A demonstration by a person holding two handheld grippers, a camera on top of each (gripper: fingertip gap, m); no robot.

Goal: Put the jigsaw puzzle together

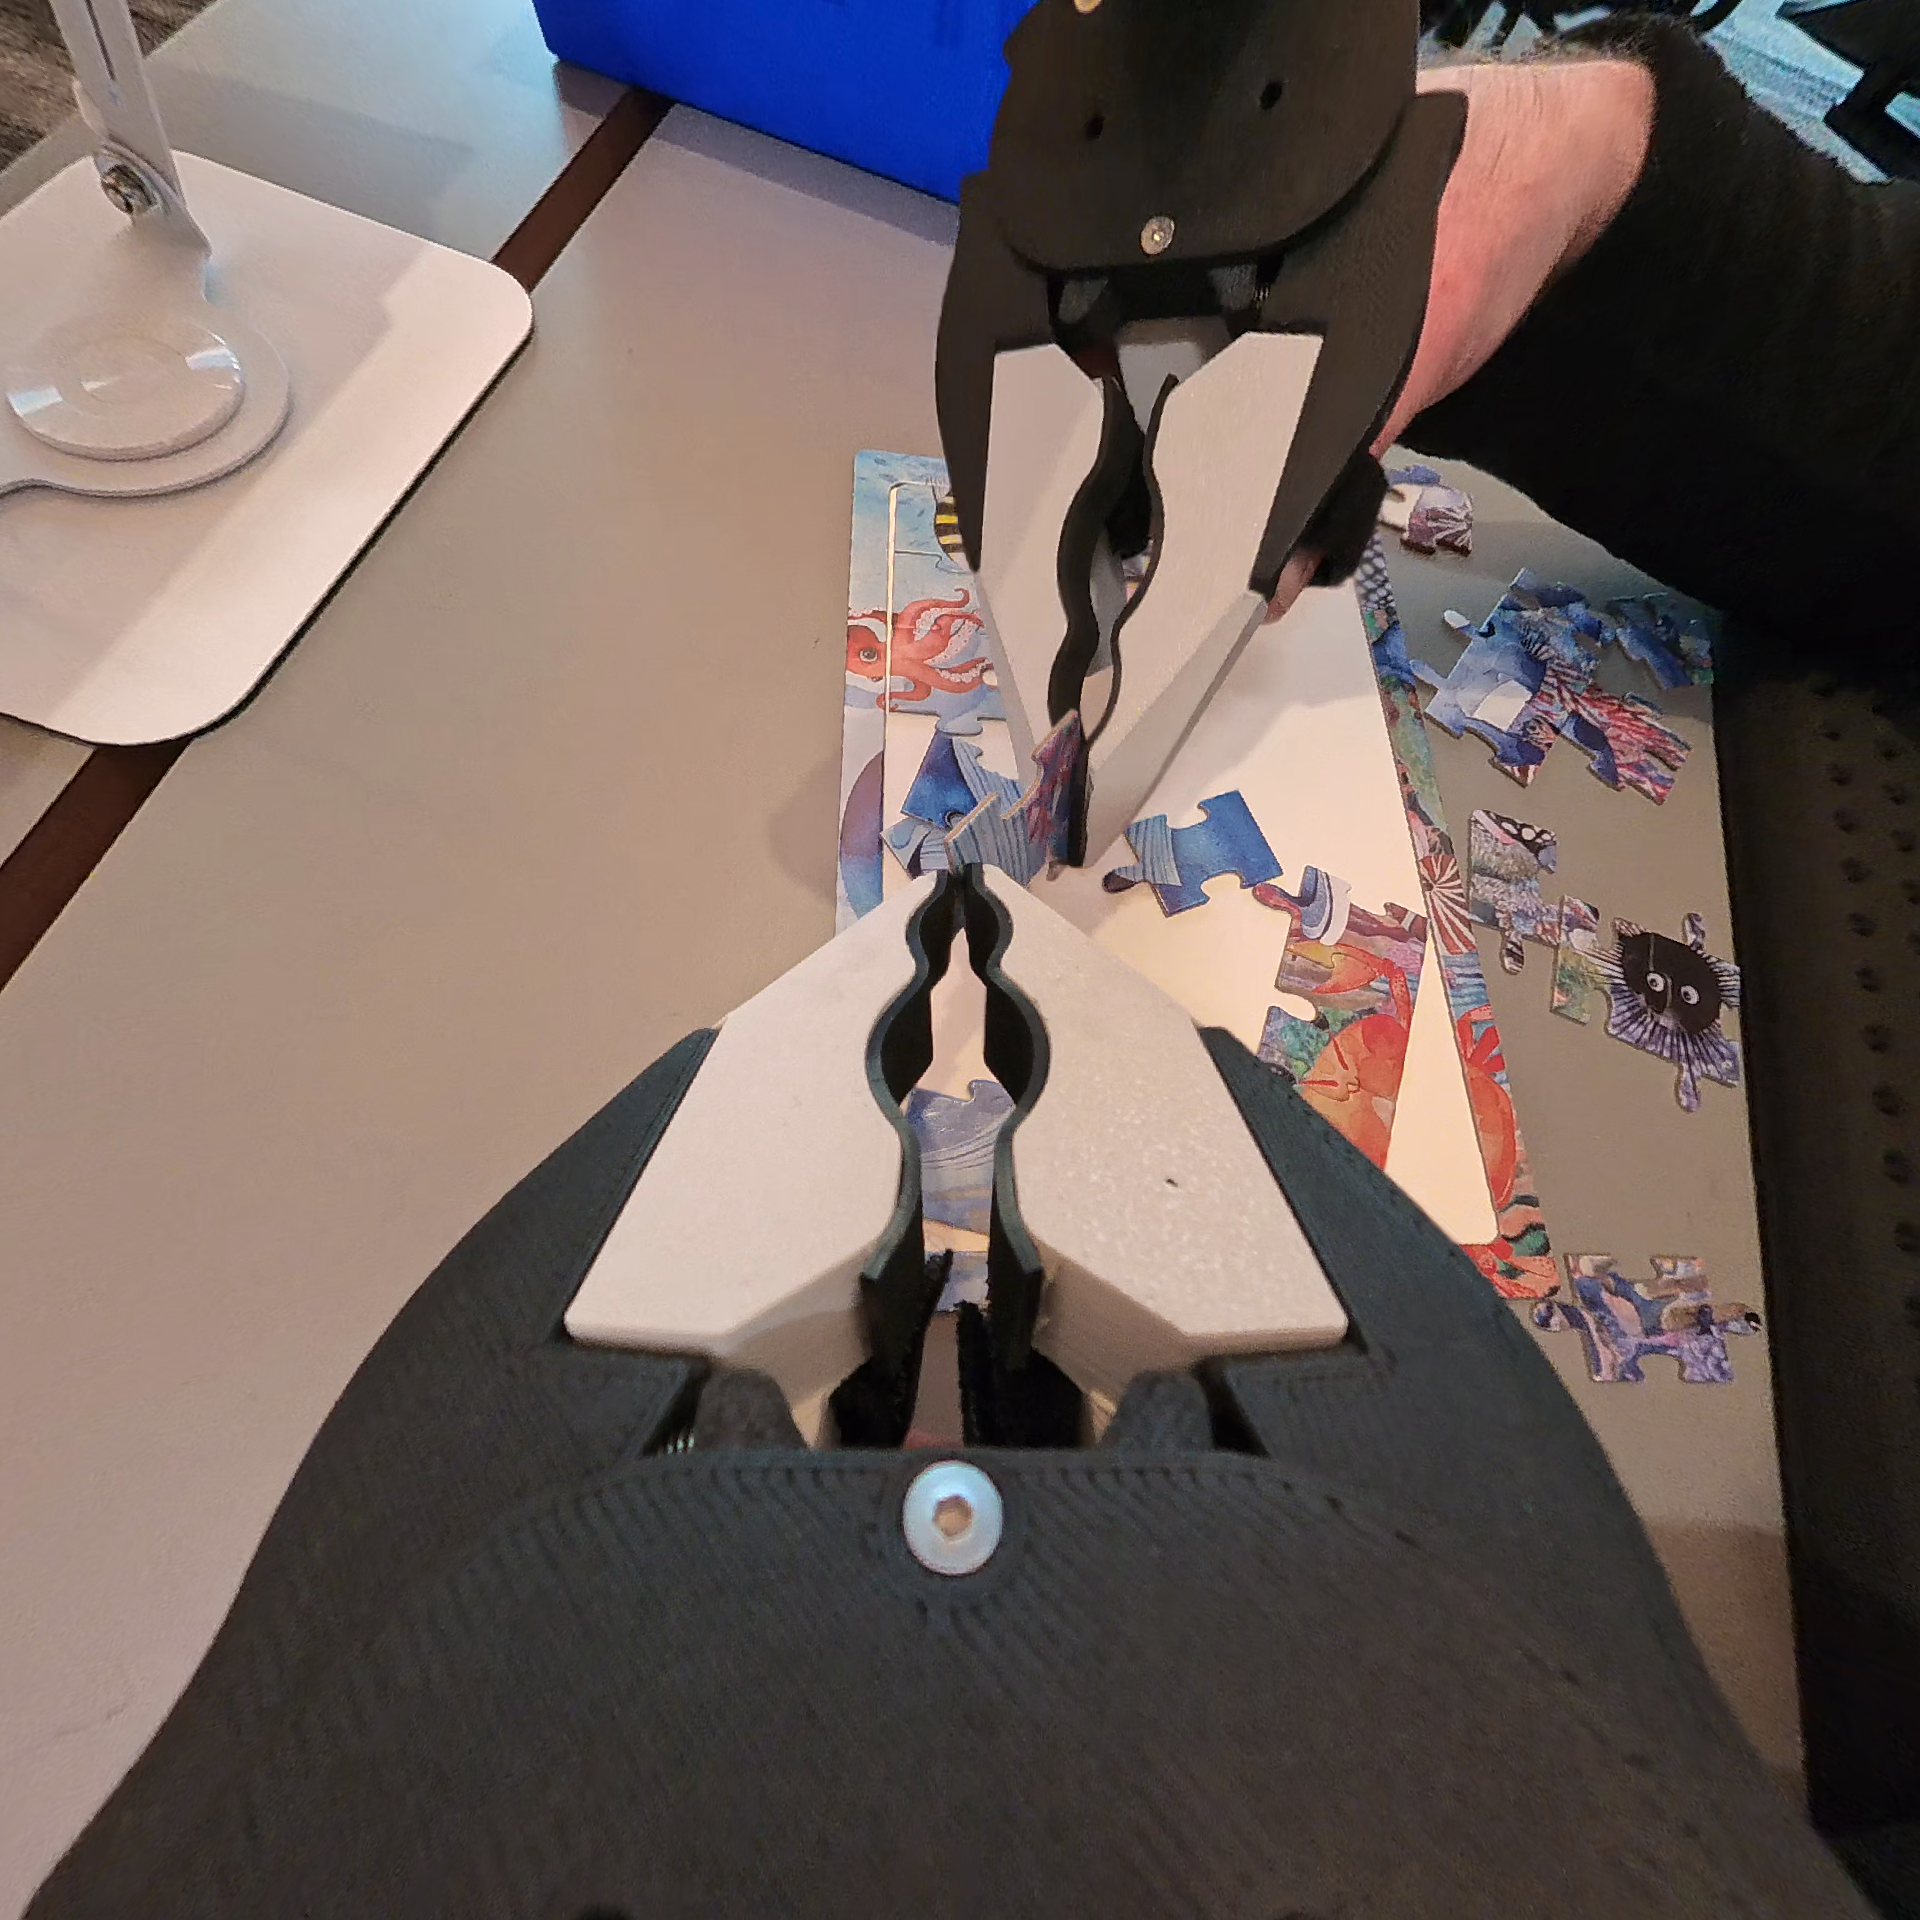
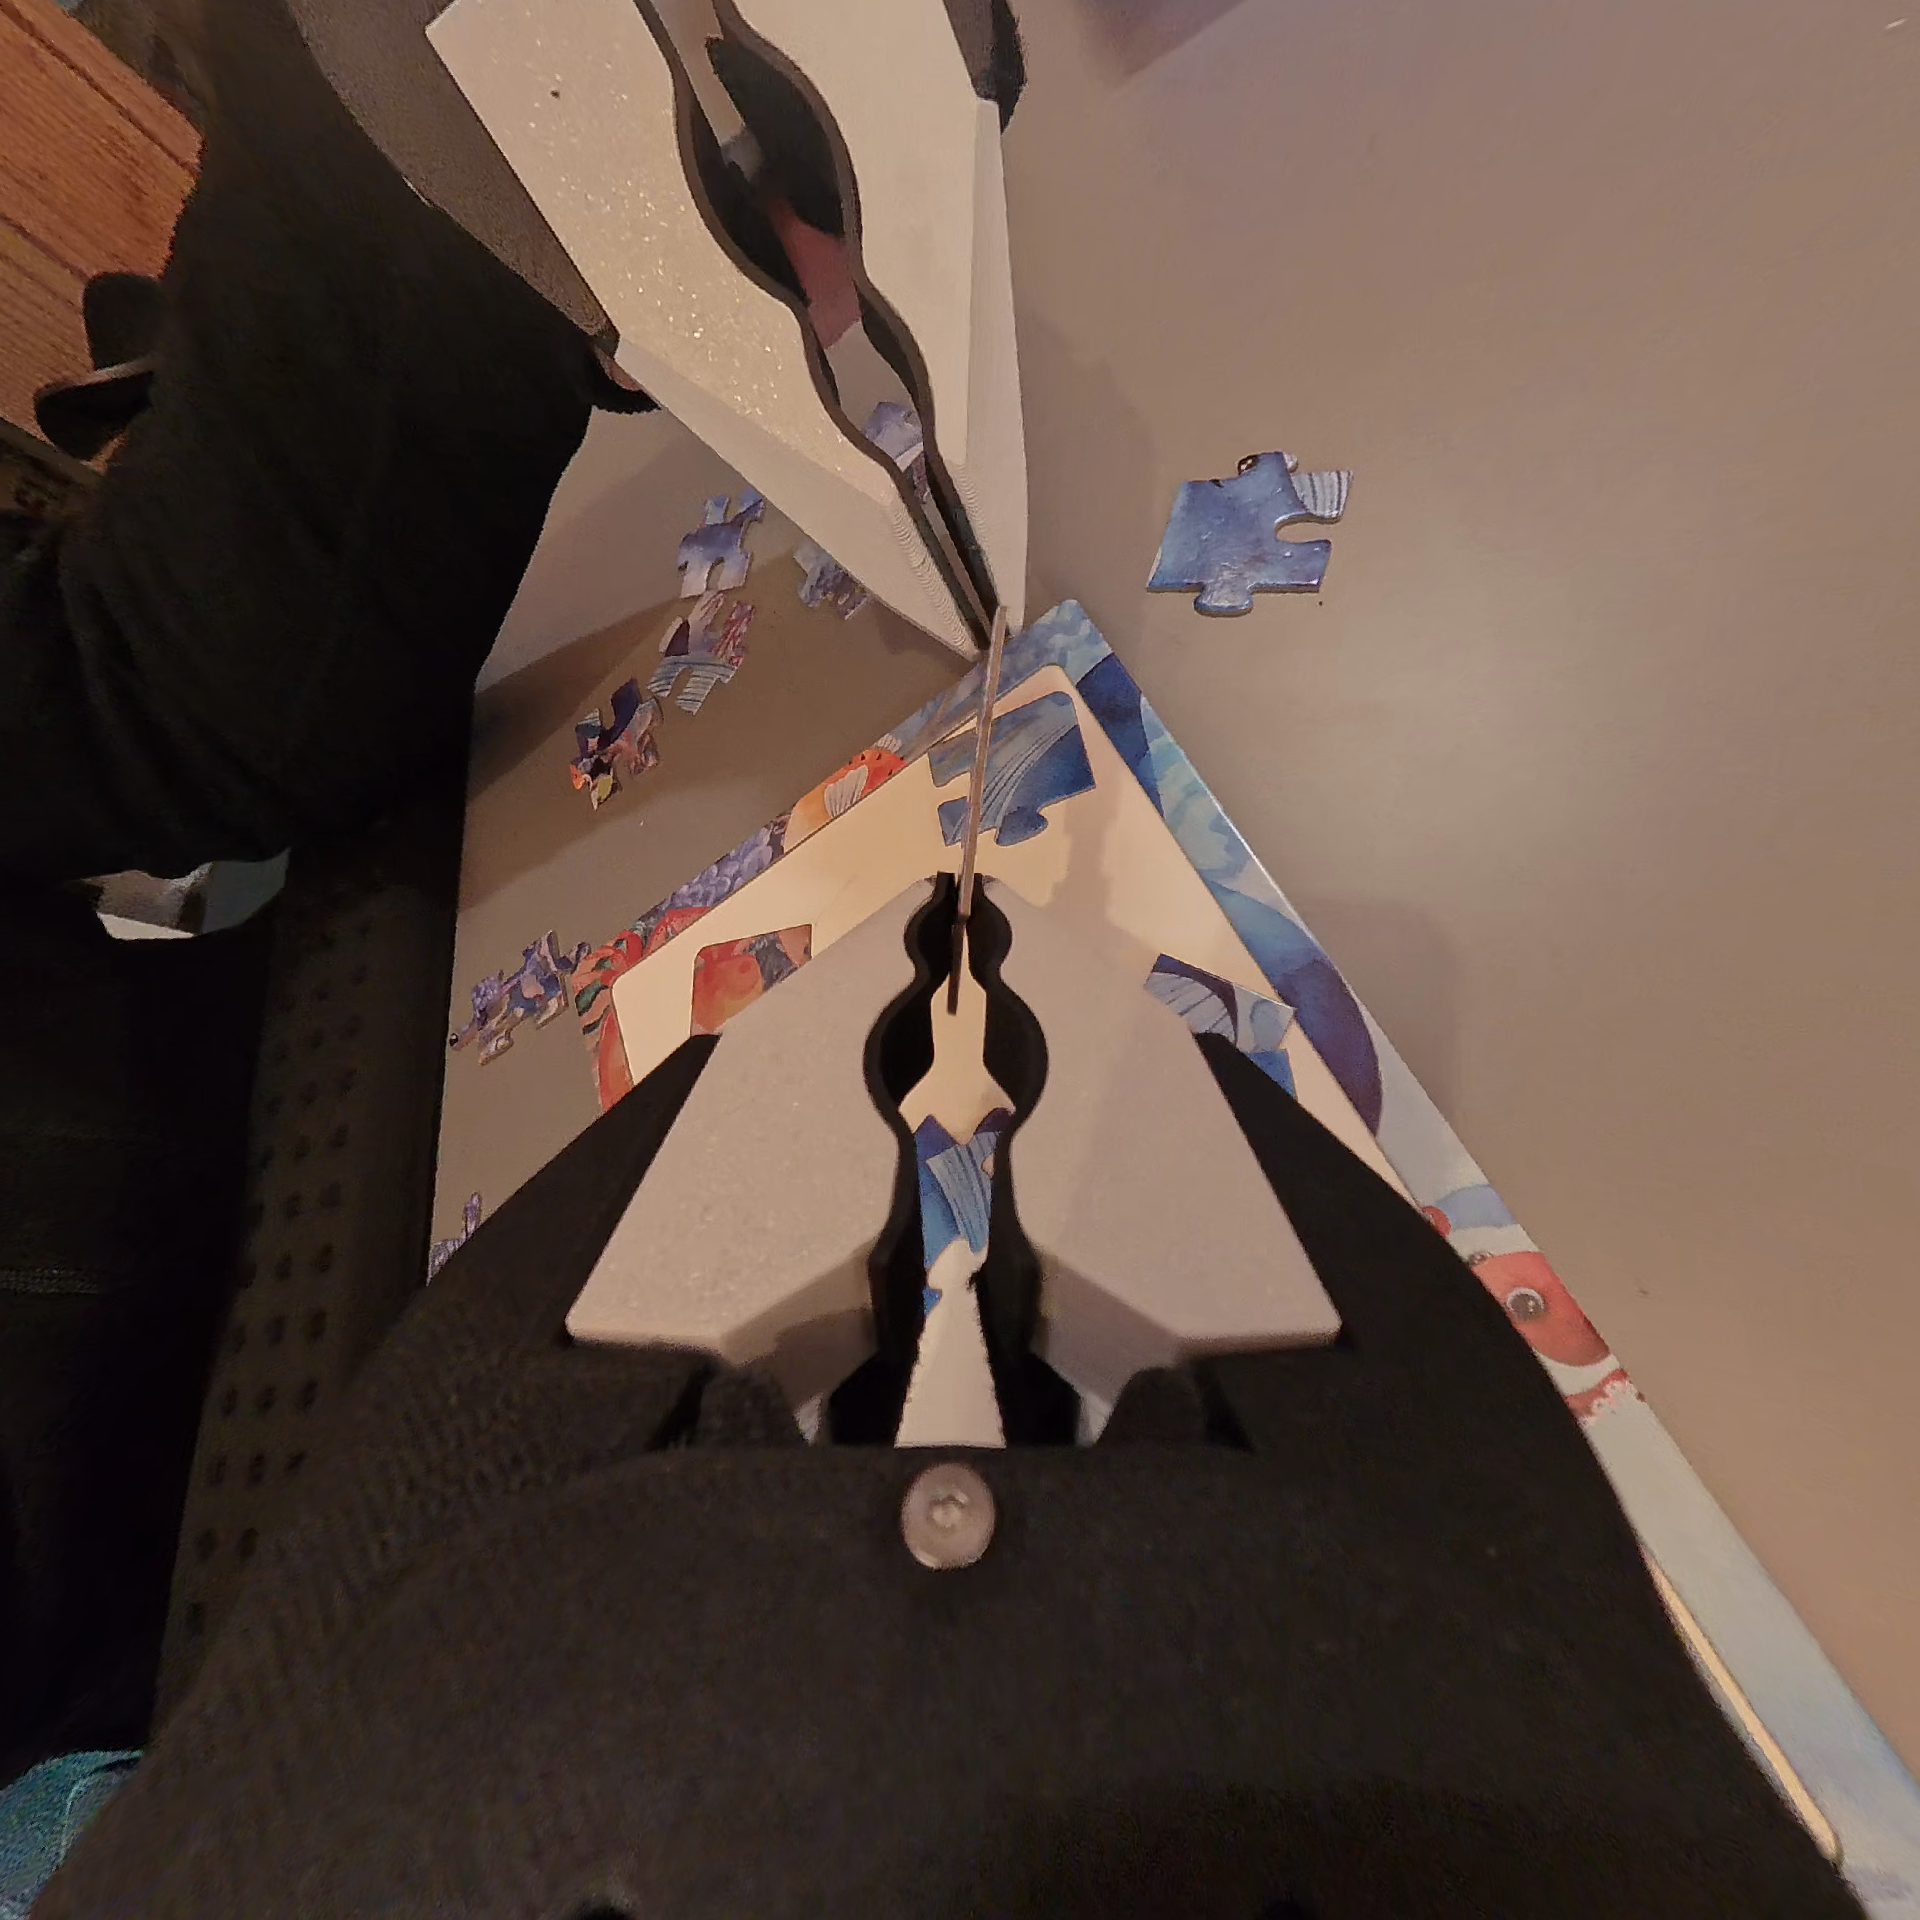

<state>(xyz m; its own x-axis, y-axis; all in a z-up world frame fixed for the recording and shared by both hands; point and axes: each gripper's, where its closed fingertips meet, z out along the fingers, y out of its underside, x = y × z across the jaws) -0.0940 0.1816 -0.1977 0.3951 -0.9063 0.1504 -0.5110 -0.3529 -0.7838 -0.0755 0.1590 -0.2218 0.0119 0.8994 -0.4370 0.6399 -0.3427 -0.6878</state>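
Note:
A blue striped puzzle piece is held upright on its edge above the puzzle tray. My left gripper is shut on its near end. My right gripper comes down from above and is shut on its far end. In the right wrist view the piece shows edge-on, running from my right gripper to my left gripper, over the tray. An octopus piece and a crab piece lie in the tray. A loose blue piece lies on the tray's white floor.
Several loose pieces lie on the table right of the tray, one with a black spiky fish. A blue piece lies alone on the table. A blue box and a white stand base stand farther off. A dark perforated surface borders the right. My hands' fingertips stand some 4 cm from each other. The white stand base is about equally far from each gripper, around 30 cm.

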